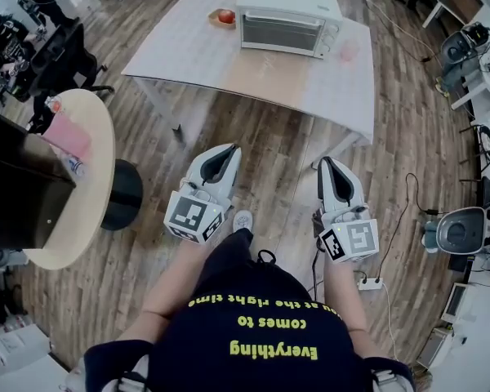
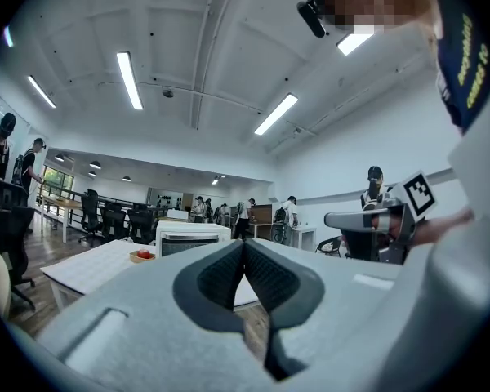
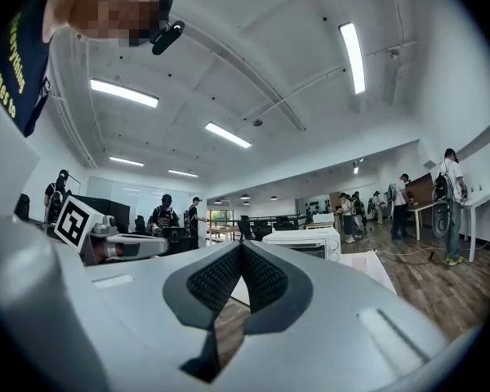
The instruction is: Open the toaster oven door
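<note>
Our left hand-held gripper and right hand-held gripper are both pinched together and empty, well short of the tabletop. The oven sits toward its far side, door closed, facing us. If we arrive with the jaws together, we'd bump the door rather than catch it. A hard pull could drag the oven. A bowl sits just beside it, and nothing blocks the door.

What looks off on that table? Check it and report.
Nothing stands out. The toaster oven sits upright on the white table, door shut, with a bowl holding something red beside it. The left gripper and right gripper are shut and empty.
</note>
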`<state>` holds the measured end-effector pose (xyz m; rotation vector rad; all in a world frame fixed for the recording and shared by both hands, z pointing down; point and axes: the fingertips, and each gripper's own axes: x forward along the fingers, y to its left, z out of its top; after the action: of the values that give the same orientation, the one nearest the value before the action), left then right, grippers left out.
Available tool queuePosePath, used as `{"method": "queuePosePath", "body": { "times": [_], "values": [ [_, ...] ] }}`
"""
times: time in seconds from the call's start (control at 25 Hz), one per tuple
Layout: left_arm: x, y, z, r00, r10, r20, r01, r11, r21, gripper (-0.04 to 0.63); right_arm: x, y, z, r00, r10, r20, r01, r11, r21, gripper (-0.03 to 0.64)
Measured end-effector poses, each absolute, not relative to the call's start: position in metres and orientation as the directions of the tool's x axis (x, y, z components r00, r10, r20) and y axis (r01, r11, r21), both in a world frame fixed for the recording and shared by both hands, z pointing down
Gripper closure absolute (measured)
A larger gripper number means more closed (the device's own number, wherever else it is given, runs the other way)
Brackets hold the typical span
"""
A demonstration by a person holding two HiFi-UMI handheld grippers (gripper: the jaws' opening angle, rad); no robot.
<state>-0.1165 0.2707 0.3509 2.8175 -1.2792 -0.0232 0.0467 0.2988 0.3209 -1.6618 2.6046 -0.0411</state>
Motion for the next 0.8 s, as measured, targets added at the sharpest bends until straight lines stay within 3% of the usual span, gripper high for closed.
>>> {"method": "queuePosePath", "body": {
  "times": [0.8],
  "values": [
    [-0.113, 0.058, 0.359, 0.677, -0.736, 0.010, -0.735, -0.675, 0.065, 0.594, 0.048, 0.099, 0.334, -0.398, -0.917, -0.023, -0.912, 0.398, -0.099, 0.606]
  ]
}}
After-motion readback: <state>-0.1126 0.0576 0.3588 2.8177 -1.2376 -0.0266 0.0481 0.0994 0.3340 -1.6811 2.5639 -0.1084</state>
